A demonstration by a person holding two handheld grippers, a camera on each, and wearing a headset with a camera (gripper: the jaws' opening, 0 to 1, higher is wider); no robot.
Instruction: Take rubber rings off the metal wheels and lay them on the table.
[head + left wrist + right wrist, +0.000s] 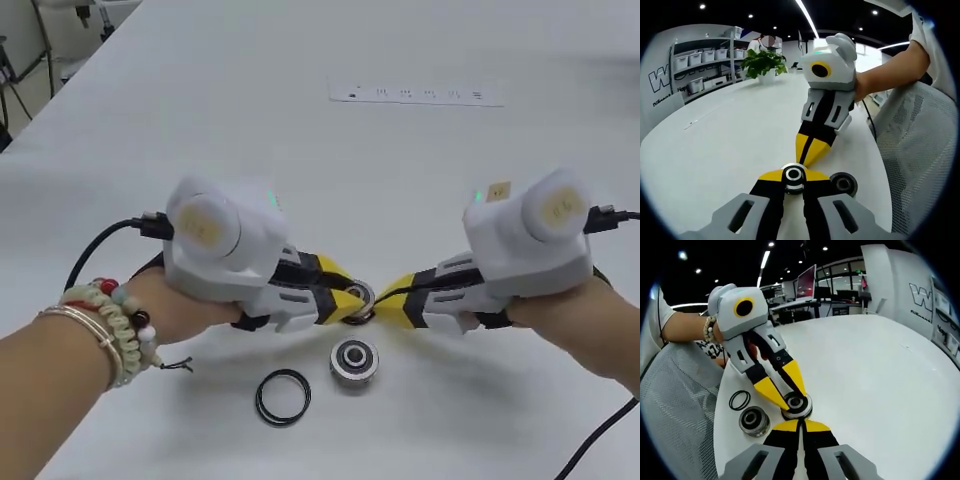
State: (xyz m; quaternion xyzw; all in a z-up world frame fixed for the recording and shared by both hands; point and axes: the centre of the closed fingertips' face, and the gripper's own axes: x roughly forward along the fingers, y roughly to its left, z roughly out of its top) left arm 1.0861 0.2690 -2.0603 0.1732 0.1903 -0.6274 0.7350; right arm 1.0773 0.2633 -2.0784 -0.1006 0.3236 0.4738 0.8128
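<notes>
Wheel [358,296] is clamped across its rim by the left gripper [345,300], jaws closed onto it from both sides, and is carried just above the table [400,170]. It is probably held that way so it stays fixed while its ring is worked off from the opposite side.

The right gripper [385,300] is brought in nose-to-nose, jaws pressed together to a point. The tip is set against the wheel's edge, facing the left jaws. A lip of the rubber ring may be pinched between the tips; this cannot be confirmed, as the contact is too small in the gripper views.

The ring on the held wheel is judged not yet removed: a dark band is seen around the rim in the right gripper view.

One loose ring [283,397] is laid flat on the table, below the left gripper and well clear of both tips. A second wheel [354,360] is lying flat just beside it, directly under the meeting point of the jaws and untouched by either.
</notes>
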